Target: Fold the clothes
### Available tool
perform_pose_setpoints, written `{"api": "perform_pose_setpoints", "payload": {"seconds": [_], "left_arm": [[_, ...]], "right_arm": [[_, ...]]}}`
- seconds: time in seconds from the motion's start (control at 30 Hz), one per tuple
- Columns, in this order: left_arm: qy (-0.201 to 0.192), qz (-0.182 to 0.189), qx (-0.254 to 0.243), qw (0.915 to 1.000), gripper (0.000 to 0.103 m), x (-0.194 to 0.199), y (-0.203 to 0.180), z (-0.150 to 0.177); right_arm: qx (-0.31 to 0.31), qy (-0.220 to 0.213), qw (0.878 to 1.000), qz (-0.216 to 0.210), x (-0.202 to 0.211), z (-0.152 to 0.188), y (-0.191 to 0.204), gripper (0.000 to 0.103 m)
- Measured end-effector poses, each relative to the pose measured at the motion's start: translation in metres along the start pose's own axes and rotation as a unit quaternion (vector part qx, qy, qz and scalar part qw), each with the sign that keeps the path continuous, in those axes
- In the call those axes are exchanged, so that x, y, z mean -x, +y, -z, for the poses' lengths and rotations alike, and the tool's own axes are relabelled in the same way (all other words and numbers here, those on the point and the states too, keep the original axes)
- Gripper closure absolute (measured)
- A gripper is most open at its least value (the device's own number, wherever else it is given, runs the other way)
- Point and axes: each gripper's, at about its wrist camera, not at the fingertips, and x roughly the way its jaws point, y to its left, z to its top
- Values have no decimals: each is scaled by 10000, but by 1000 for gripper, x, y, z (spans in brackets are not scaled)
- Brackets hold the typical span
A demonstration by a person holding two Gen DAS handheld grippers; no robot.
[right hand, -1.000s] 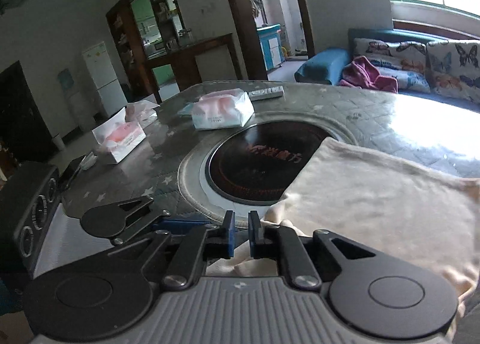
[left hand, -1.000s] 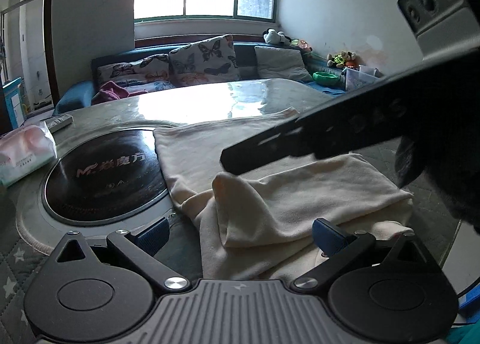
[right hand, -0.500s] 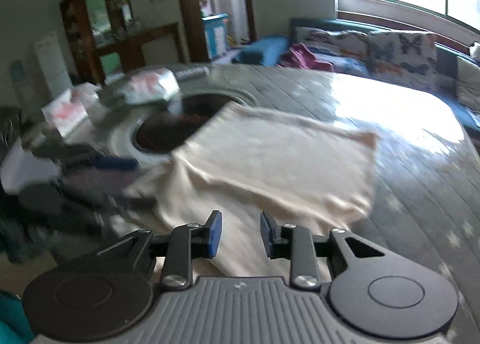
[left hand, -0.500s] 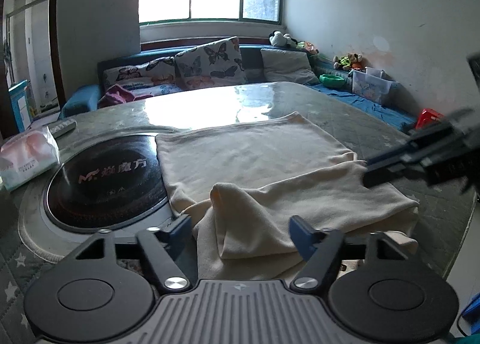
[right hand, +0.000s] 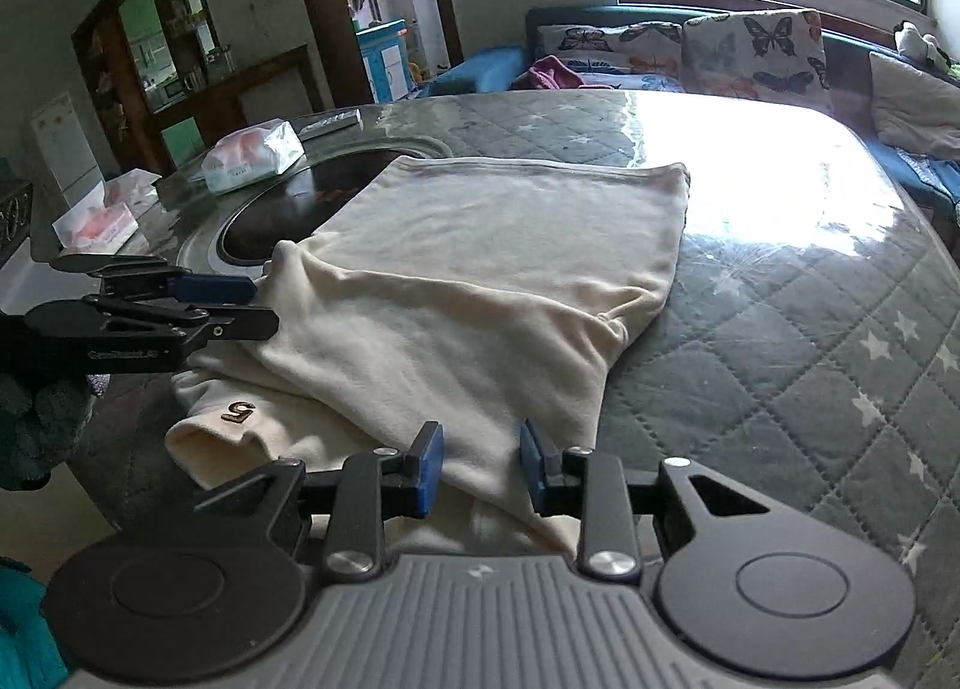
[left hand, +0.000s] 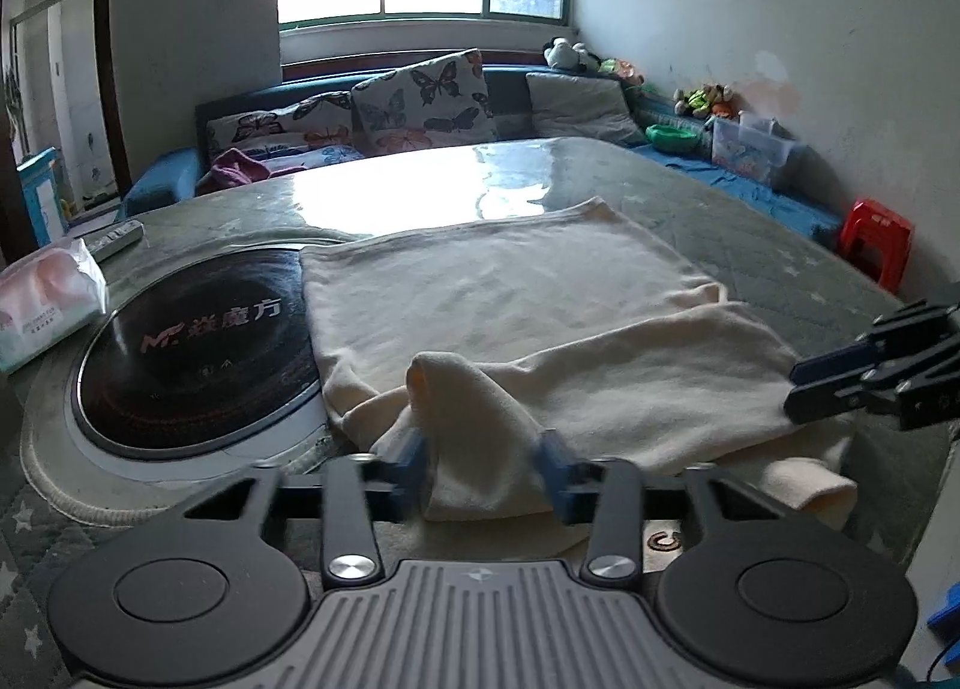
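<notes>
Through my left wrist camera, my left gripper (left hand: pixel 483 464) stands with its jaws apart on either side of a raised fold at the near left end of the cream garment (left hand: pixel 510 293), which lies on the counter (left hand: pixel 750 245) with its left edge over the black round hob (left hand: pixel 192 341). The near part of the garment is doubled over the flat far part, so some folding shows, but the near edge is bunched and uneven. At the right end my right gripper (left hand: pixel 798 389) reaches the cloth's corner. Through my right wrist camera, my right gripper (right hand: pixel 480 470) is also spread, with the garment's (right hand: pixel 480 245) near corner between its fingers but not pinched. My left gripper (right hand: pixel 264 305) touches the opposite end. A cuff with a small brown mark (right hand: pixel 237 412) pokes out under the folded layer. I judge the fold partway along: one layer is over, and the lumpy near edge and loose cuff are left to tidy.
</notes>
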Motion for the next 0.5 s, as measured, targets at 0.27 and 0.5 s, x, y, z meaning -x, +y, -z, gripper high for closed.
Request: {"api": "perform_pose_setpoints", "payload": {"seconds": [0.27,0.5], "left_arm": [[7,-151,98,9998,94,9,2,5],[-8,-285,162,9995,98,23,8,3]], "right_arm": [[123,37,9999,-24,-4,-1,-1,72],[245,-14,9997,21,-6,-9,-1,69]]}}
